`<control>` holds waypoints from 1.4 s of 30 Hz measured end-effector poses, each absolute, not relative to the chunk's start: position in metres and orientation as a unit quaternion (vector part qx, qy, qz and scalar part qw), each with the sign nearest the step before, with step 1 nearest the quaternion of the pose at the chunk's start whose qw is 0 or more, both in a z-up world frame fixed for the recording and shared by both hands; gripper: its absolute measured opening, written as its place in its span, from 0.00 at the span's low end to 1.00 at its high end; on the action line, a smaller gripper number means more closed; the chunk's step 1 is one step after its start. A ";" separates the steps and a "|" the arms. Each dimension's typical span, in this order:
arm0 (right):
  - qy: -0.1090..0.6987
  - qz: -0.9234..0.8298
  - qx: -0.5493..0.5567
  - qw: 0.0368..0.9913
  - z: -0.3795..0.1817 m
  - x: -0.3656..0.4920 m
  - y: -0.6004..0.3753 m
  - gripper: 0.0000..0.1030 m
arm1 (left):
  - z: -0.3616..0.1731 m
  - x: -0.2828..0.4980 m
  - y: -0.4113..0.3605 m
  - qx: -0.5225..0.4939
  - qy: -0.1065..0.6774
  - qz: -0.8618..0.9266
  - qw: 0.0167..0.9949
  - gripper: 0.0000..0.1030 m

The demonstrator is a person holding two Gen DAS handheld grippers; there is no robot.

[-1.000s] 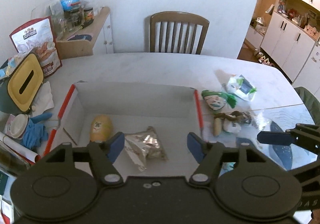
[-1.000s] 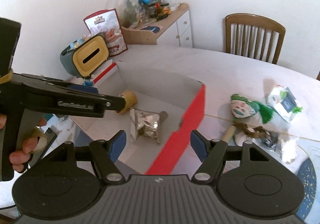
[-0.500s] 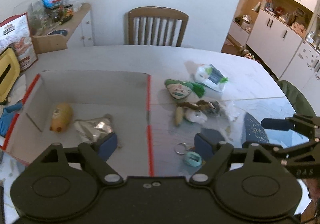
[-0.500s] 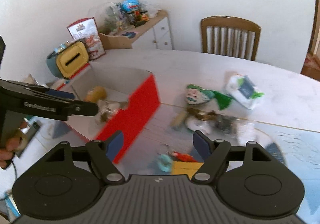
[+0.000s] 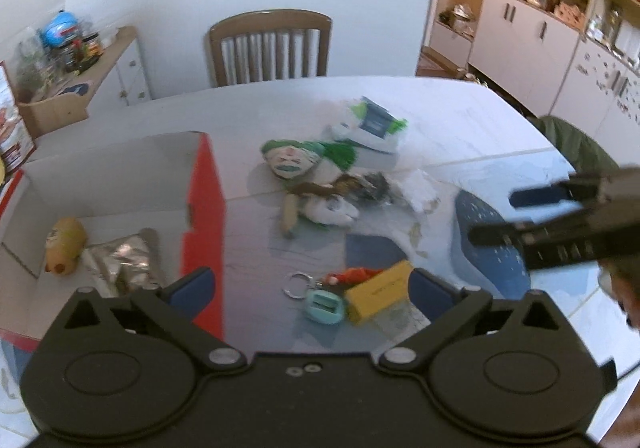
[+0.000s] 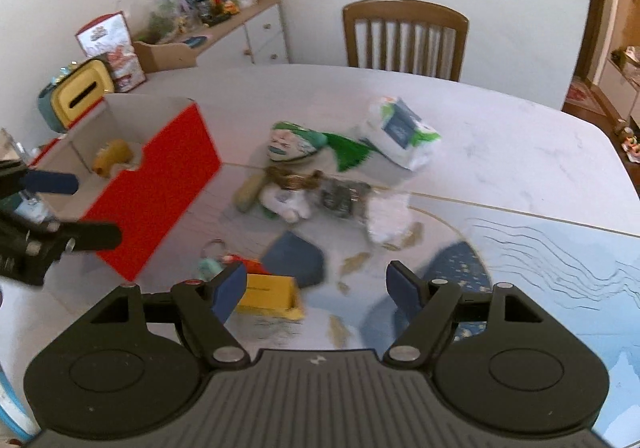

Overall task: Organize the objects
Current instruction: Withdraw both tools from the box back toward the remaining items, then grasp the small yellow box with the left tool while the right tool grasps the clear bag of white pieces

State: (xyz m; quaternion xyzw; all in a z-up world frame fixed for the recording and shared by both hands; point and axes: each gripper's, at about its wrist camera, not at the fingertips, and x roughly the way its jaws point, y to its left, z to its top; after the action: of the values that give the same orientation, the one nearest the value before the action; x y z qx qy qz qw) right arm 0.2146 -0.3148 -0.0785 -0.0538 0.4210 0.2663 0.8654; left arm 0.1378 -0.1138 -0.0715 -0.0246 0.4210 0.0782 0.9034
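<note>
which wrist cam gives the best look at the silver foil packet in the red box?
Left wrist. The foil packet lies in plain view on the floor of the red box, beside the yellow plush toy. In the right wrist view the box's red wall hides the packet; only the plush shows.

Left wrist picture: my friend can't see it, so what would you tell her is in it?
The left gripper, jaws opening and empty, hangs over a keychain and yellow box on a cluttered table. A red box stands to its left.
</note>
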 end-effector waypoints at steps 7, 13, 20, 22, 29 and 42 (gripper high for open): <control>0.431 0.259 -0.064 0.862 -0.097 0.243 -0.327 0.74 | -0.103 0.152 -0.138 -0.022 0.437 0.067 0.896 1.00; 0.442 0.252 -0.068 0.858 -0.115 0.268 -0.328 0.74 | -0.125 0.167 -0.139 -0.060 0.458 0.079 0.883 1.00; 0.452 0.248 -0.074 0.853 -0.132 0.296 -0.324 0.74 | -0.142 0.185 -0.144 -0.090 0.481 0.094 0.867 1.00; 0.453 0.253 -0.078 0.851 -0.135 0.301 -0.322 0.74 | -0.146 0.193 -0.145 -0.100 0.490 0.098 0.860 1.00; 0.456 0.262 -0.086 0.846 -0.144 0.317 -0.315 0.74 | -0.153 0.217 -0.145 -0.120 0.511 0.134 0.841 0.99; 0.454 0.267 -0.097 0.844 -0.158 0.341 -0.300 0.74 | -0.160 0.227 -0.146 -0.141 0.528 0.169 0.820 1.00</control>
State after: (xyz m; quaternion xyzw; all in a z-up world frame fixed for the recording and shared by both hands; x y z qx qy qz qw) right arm 0.3414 -0.3003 -0.1582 -0.0969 0.4543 0.2674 0.8442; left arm 0.2275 -0.1457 -0.1598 -0.1406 0.5281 0.1688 0.8202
